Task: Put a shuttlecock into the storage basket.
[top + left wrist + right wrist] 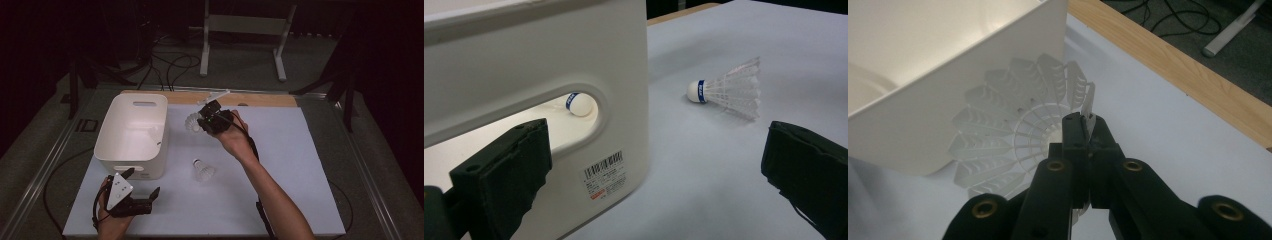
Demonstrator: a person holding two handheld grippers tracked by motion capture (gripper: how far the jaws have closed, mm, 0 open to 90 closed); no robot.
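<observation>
My right gripper (pixel 201 121) is shut on the skirt rim of a white shuttlecock (pixel 192 123), holding it in the air just right of the white bin (pixel 132 134). In the right gripper view the jaws pinch the feather edge of that shuttlecock (pixel 1013 145), with the bin wall (pixel 948 100) right behind it. A second shuttlecock (pixel 203 170) lies on the white tabletop; it is also in the left gripper view (pixel 729 90). A third shuttlecock (pixel 578 104) rests inside the bin, seen through its handle slot. My left gripper (pixel 142 187) stands open near the bin's front corner, nothing between its jaws.
The white table sheet (pixel 280 165) has a wooden strip (pixel 260 99) along its far edge. Beyond it are a white stand (pixel 245 35) and cables on the floor. A barcode label (pixel 606 175) is on the bin's front wall.
</observation>
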